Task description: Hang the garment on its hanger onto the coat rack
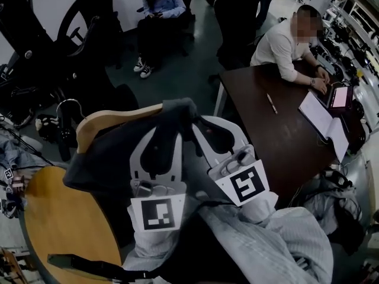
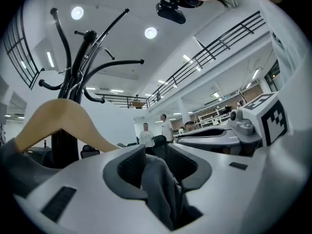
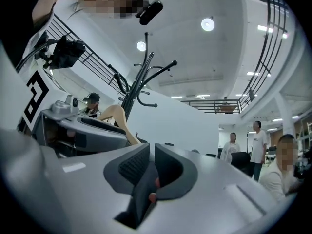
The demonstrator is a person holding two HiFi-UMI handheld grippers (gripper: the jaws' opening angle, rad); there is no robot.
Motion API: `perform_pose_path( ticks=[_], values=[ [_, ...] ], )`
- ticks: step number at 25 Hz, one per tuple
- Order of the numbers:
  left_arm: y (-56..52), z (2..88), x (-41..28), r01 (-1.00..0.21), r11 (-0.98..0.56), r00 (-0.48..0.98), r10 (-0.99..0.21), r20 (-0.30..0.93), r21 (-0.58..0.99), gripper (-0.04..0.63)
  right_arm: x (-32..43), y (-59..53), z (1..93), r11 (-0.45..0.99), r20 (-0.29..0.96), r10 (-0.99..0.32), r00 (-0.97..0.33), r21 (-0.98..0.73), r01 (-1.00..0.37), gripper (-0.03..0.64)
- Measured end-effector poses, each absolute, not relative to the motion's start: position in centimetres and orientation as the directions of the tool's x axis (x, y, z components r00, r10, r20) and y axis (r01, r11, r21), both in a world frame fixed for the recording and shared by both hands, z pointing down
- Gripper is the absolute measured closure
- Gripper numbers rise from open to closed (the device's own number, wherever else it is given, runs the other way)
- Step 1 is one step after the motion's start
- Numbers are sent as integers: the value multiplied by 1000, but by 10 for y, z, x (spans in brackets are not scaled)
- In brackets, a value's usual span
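A dark grey garment (image 1: 112, 152) hangs over a wooden hanger (image 1: 106, 120), whose metal hook (image 1: 66, 106) sticks out to the left. Both grippers point up into the garment's collar. My left gripper (image 1: 161, 136) is shut on a thick fold of the grey cloth (image 2: 158, 184), which fills the space between its pads. My right gripper (image 1: 218, 134) is shut on a thin fold of the same cloth (image 3: 142, 189). The black coat rack (image 2: 73, 82) rises behind the hanger (image 2: 53, 118) in the left gripper view. In the right gripper view the coat rack (image 3: 136, 89) stands farther off, at left centre.
A round wooden table (image 1: 59, 218) lies low on the left. A dark brown table (image 1: 278, 135) at right carries a notebook (image 1: 323, 120) and a pen, and a person (image 1: 284, 46) sits at it. Another person (image 1: 157, 13) sits at the back. Black gear crowds the upper left.
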State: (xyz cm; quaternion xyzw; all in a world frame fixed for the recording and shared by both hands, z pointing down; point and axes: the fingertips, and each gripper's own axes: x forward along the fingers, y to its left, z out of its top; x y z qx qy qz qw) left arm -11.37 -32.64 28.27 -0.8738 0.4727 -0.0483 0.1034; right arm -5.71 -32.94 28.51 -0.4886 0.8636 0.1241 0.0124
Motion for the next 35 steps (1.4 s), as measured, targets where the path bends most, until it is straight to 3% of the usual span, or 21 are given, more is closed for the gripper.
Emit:
perform_pose_path(
  ticks=[5, 10, 20, 35],
  values=[
    [-335, 301, -96, -812, -558, 564, -826, 20, -168, 542, -49, -337, 302, 488, -107, -853, -512, 187, -852, 614],
    [-336, 317, -87, -829, -547, 546, -837, 49, -116, 586, -52, -334, 319, 516, -65, -843, -534, 182, -837, 615],
    [-339, 352, -89, -836, -545, 535, -836, 124, -69, 589, -55, -335, 348, 556, -15, -829, -560, 95, -826, 615],
    [-343, 354, -93, -853, -513, 502, -856, 118, -95, 589, -53, -339, 357, 580, -3, -813, -582, 88, -810, 617]
  ],
)
